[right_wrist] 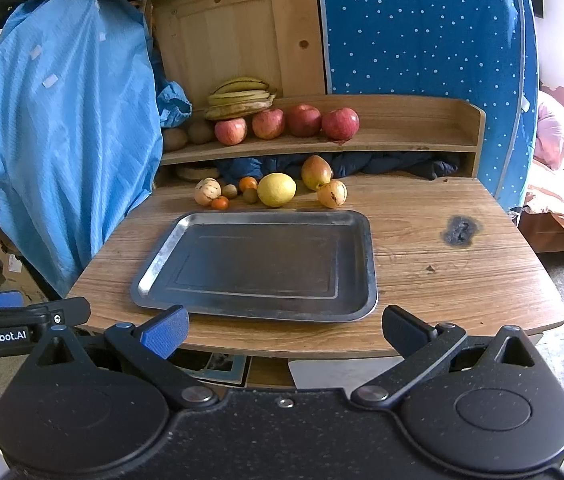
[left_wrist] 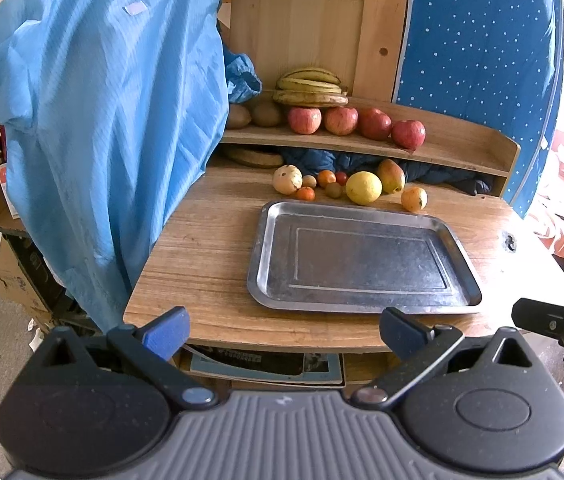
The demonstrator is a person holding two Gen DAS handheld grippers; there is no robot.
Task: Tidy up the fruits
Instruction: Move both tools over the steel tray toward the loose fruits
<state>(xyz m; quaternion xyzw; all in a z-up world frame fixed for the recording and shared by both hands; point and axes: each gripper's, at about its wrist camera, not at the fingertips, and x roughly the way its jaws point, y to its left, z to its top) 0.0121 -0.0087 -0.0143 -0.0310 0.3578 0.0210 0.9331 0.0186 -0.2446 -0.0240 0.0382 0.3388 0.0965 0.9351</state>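
left tongs [left_wrist: 284, 334]: spread apart, holding nothing, poised at the near edge of the desk [left_wrist: 201, 264]. right tongs [right_wrist: 284, 332]: likewise spread and bare, at the same near edge. just beyond both lies the metal tray [left_wrist: 265, 256], with nothing in it. behind the tray, a loose cluster of fruit sits on the desk: a pale melon [left_wrist: 287, 179], small oranges [left_wrist: 306, 193], kiwis [left_wrist: 334, 190], a large lemon [left_wrist: 363, 188], a mango [left_wrist: 391, 175]. on the shelf [left_wrist: 454, 148] above, four red apples [left_wrist: 356, 122] and a bunch of bananas [left_wrist: 310, 88]. assessment: sorting not yet begun; every fruit remains to be placed, presumably on the tray.
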